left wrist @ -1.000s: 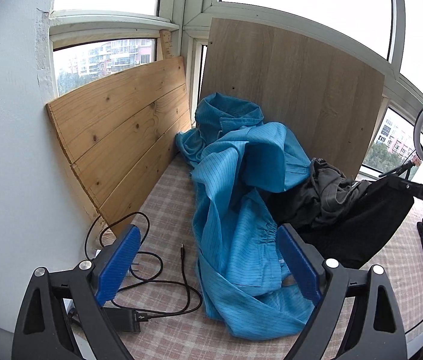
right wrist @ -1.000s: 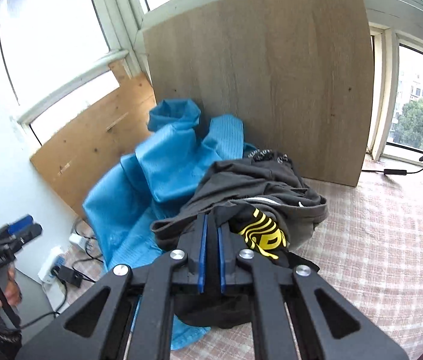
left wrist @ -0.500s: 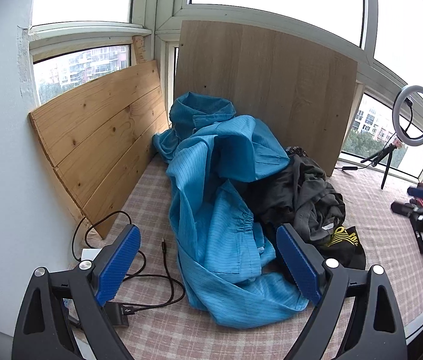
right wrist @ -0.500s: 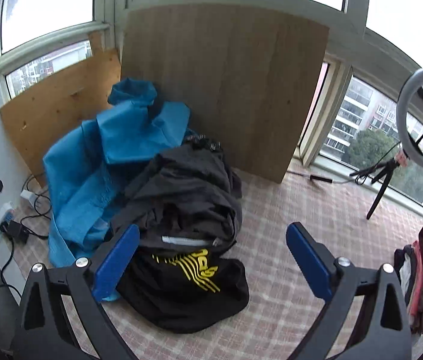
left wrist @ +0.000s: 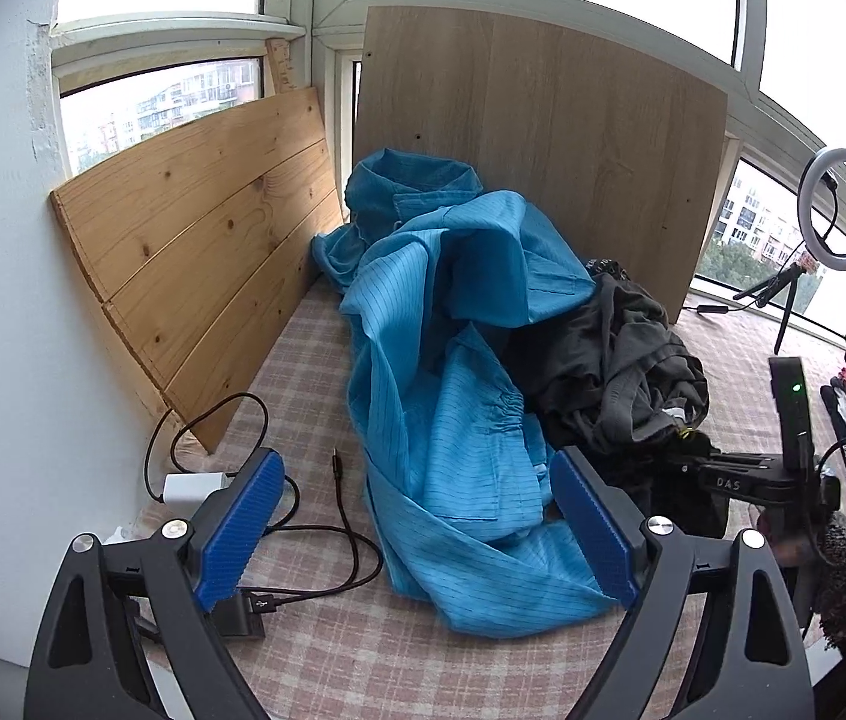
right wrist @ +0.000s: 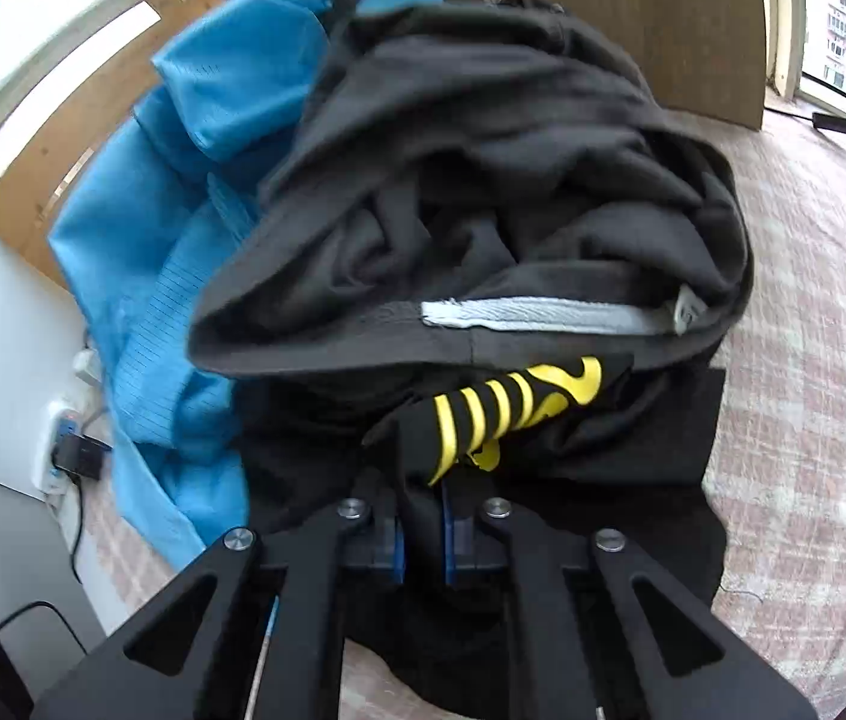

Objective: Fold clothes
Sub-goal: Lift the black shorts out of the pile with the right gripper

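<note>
jacket (left wrist: 453, 396): bright blue, fine dark pinstripes
shirt (right wrist: 543, 438): black, yellow striped print
trousers (right wrist: 483, 180): dark grey
cloth cover (left wrist: 327, 654): pink-and-white plaid
gripper pads (left wrist: 237, 531): blue

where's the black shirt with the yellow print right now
In the right wrist view the black shirt with the yellow print lies low at centre, under the dark grey garment, its near edge pinched in the right hand-held gripper; the blue garment lies left.
</note>
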`<act>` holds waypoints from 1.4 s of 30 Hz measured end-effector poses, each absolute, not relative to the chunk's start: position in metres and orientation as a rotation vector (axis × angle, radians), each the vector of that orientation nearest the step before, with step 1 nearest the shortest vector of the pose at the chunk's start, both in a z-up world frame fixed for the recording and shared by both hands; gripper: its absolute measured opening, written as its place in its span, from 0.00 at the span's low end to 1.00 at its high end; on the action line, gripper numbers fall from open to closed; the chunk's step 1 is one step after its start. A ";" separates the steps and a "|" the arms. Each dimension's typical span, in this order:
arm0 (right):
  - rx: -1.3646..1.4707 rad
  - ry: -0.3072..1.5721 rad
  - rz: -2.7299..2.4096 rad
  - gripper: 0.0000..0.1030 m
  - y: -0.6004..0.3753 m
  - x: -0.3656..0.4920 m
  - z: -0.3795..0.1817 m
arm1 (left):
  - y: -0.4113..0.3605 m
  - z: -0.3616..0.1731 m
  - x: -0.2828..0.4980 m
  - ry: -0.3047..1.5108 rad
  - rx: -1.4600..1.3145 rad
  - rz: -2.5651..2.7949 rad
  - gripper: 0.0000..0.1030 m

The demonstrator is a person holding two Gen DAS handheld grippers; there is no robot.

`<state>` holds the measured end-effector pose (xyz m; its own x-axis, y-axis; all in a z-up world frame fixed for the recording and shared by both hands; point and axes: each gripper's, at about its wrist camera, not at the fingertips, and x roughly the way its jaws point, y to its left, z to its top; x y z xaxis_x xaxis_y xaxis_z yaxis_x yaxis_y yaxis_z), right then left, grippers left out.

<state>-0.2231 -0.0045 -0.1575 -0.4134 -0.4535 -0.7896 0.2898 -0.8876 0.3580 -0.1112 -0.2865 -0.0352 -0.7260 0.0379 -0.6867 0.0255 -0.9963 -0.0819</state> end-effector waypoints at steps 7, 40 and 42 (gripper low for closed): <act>0.910 -0.232 -2.357 0.04 -0.017 -0.221 0.020 | -0.309 -0.021 -0.108 -0.233 -1.095 2.975 0.86; 1.423 0.162 -2.617 0.62 0.361 -0.195 -0.099 | -0.036 -0.125 -0.113 -0.082 -1.488 2.692 0.86; 1.415 0.186 -2.522 0.62 0.352 -0.232 -0.113 | -0.041 -0.140 -0.112 -0.198 -1.543 2.696 0.86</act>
<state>-0.2323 0.3521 -0.1128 -0.5008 -0.1484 -0.8527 0.2722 -0.9622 0.0076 -0.1117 -0.0406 -0.1395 -0.5085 0.0880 -0.8565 0.0382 -0.9915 -0.1245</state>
